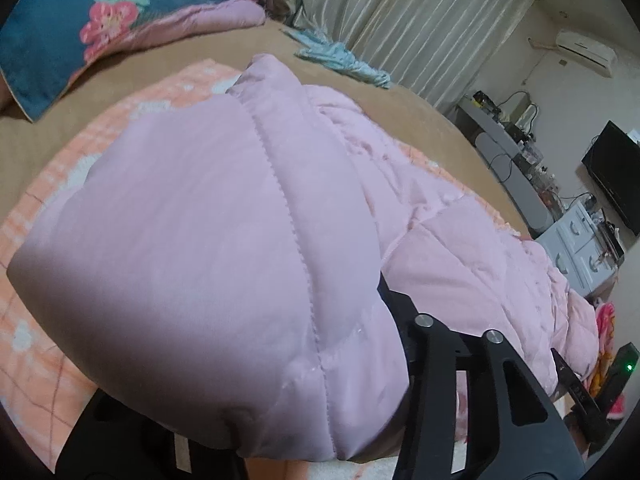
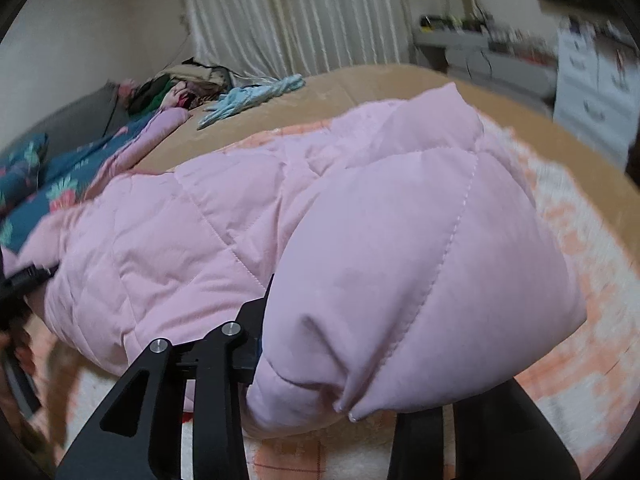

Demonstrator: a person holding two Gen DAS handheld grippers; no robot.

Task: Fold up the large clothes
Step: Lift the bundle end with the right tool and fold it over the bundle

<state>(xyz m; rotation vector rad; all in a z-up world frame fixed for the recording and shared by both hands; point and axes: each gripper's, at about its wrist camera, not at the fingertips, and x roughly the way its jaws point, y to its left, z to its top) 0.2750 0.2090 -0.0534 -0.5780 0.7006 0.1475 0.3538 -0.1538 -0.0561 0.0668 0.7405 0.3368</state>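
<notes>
Pink quilted jacket (image 1: 208, 216) drapes over both grippers (image 1: 320, 420) (image 2: 320, 392); finger state hidden.

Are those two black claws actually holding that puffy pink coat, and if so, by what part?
Both seem to. The pink quilted jacket bulges over the left gripper and right gripper; each apparently clamps an edge, but the fingertips and exact part are hidden.

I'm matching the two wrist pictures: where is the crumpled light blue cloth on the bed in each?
Left wrist: the crumpled light blue cloth lies upper centre, beyond the pink quilted jacket.
Right wrist: it lies upper left of centre, beyond the jacket.
Shared landmark: the pleated white curtain behind it.
</notes>
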